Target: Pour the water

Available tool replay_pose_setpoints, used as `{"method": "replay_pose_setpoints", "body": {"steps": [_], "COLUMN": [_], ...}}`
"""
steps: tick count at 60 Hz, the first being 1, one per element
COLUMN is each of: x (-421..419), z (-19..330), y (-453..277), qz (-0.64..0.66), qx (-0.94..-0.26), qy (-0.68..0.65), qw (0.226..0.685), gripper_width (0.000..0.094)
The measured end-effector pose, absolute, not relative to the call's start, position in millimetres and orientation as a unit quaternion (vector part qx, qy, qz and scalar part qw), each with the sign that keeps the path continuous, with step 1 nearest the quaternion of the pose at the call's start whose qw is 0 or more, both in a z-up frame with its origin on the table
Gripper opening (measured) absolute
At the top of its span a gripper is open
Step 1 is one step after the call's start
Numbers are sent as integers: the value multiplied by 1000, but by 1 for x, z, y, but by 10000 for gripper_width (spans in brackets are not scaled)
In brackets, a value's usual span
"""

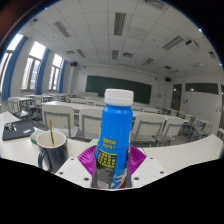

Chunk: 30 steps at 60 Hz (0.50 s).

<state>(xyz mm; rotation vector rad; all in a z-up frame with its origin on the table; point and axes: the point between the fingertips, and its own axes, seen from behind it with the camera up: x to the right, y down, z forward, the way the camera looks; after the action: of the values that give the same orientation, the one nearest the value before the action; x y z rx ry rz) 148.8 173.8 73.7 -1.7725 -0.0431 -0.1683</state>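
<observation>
A blue bottle [115, 135] with a white cap and a yellow label stands upright between my fingers. My gripper [112, 162] is shut on the bottle, with a purple pad [85, 158] pressing its left side and the other pad on its right side. The bottle seems lifted a little above the white table [190, 155]. A dark green mug [51, 150] with a light rim and a stick or spoon standing in it sits on the table just left of the bottle.
A dark flat object [15, 129] lies on the table to the far left. Rows of classroom desks and chairs [150, 122] fill the room beyond. A green chalkboard [117, 88] hangs on the far wall. Windows [30, 65] are on the left.
</observation>
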Motion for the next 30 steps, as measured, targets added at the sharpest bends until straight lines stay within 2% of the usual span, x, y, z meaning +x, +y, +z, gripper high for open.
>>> {"method": "replay_pose_setpoints", "body": {"steps": [8, 11, 14, 18, 21, 30], "x": [154, 163, 148, 145, 139, 135], "z": [71, 79, 71, 62, 70, 89], "y": [176, 180, 172, 168, 154, 102], "qz": [-53, -52, -53, -38, -28, -6], "qx": [-774, -777, -782, -803, -805, -802], "qy": [8, 6, 2, -16, -15, -3], "qw": [630, 628, 621, 595, 593, 598], "gripper_width": [417, 516, 616, 870, 827, 856]}}
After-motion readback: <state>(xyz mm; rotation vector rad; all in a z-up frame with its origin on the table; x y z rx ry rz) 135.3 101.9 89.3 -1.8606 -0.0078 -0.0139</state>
